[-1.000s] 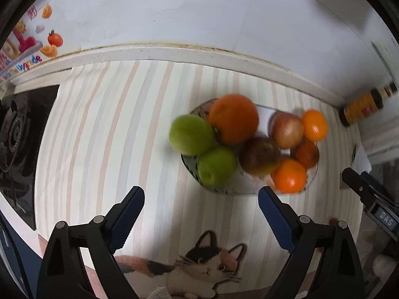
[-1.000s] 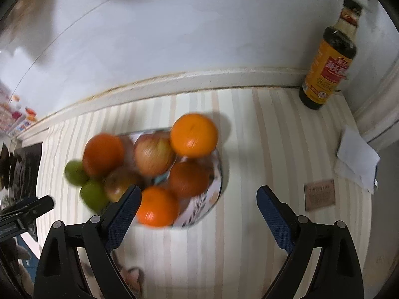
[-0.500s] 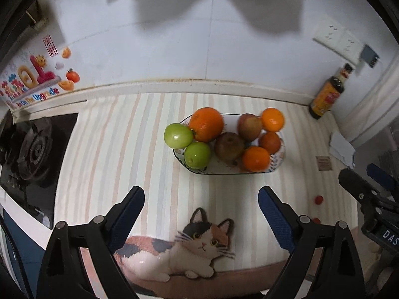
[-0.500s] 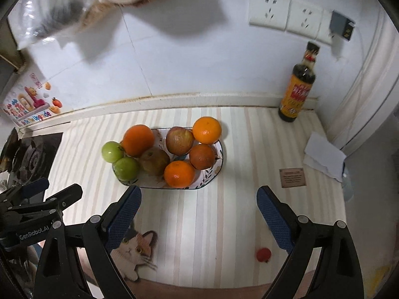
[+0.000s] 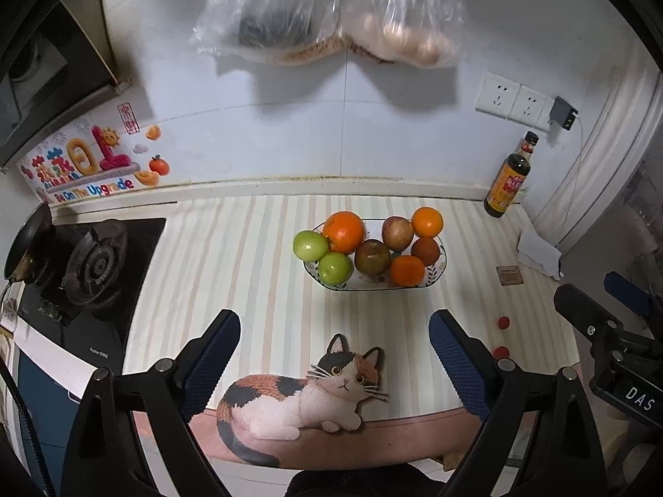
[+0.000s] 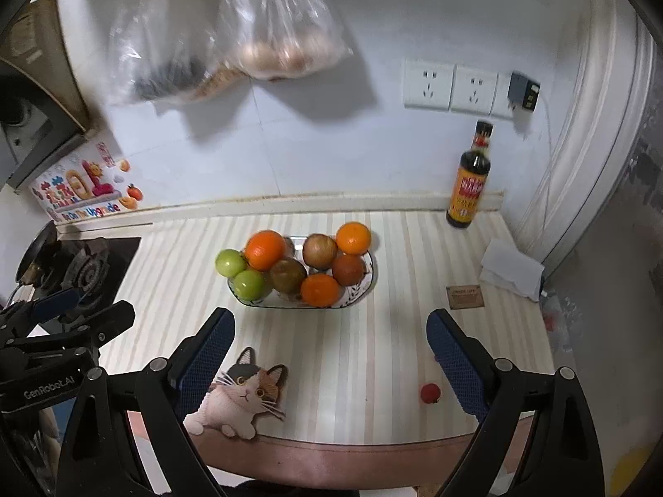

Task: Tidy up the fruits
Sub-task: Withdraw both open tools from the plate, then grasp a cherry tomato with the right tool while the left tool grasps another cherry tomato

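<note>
A patterned white bowl [image 5: 439, 273] sits mid-counter, also in the right wrist view [image 6: 369, 277]. It holds oranges [image 5: 344, 232], two green apples [image 5: 335, 267] and reddish-brown apples [image 5: 398, 232]. One green apple [image 5: 310, 245] rests on the bowl's left edge. My left gripper [image 5: 333, 356] is open and empty, well back from the bowl over the counter's front. My right gripper [image 6: 329, 358] is open and empty, also back from the bowl [image 6: 369, 277].
A soy sauce bottle [image 6: 470, 184] stands at the back right. A gas stove [image 5: 93, 265] is at the left. A small red object [image 6: 430, 392] lies near the front edge. Paper [image 6: 511, 269] lies at the right. Plastic bags [image 5: 331, 12] hang above.
Both grippers have pulled back and up from the bowl, so the whole counter, wall and hanging bags now show. Both stayed open and empty.
</note>
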### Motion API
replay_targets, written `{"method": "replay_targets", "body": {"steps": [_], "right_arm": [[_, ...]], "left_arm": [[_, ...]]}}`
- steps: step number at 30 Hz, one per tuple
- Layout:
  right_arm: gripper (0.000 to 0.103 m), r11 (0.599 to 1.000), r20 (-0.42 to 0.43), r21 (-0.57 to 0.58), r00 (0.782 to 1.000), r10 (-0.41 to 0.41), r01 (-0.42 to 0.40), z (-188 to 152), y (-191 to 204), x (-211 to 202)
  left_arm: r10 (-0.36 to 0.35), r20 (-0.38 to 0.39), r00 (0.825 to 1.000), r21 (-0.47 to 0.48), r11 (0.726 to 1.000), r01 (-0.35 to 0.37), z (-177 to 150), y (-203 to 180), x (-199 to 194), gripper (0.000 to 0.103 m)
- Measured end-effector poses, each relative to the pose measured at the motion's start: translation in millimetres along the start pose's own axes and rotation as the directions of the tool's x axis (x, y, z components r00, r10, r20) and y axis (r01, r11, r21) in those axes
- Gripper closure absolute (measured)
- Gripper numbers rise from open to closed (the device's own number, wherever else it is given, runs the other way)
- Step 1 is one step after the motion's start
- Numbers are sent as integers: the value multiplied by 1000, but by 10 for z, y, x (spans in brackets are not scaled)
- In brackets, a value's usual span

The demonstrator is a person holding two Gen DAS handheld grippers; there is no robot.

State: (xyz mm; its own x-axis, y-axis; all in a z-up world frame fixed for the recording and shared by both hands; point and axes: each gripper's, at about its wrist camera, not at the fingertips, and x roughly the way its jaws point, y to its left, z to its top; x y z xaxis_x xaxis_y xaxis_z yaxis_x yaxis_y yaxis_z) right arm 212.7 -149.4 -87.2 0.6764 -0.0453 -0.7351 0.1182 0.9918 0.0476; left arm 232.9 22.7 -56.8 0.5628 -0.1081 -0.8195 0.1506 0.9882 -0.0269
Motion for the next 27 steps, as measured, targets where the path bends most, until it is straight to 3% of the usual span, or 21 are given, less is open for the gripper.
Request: {"method": "replay_targets", "body": {"steps": [13,20,22,27], "right_arm": [[7,1000,41,5,999,0,-1,-240,193,-533],[7,1000,27,27,1000,14,-15,-315,200,-558],[7,999,20,38,1000,18,-19,-338,165,-539],[6,996,-14,74,999,43,-42,-344,-41,-359]], "left_arm": [[-18,48,999,8,1000,17,-231,47,-371,10],[-33,38,999,16,999,32,-297,42,-371,9],[-31,36,999,23,999,30,-295,21,-351,1],[-20,37,999,16,1000,19,-229,-89,-197,0]]}}
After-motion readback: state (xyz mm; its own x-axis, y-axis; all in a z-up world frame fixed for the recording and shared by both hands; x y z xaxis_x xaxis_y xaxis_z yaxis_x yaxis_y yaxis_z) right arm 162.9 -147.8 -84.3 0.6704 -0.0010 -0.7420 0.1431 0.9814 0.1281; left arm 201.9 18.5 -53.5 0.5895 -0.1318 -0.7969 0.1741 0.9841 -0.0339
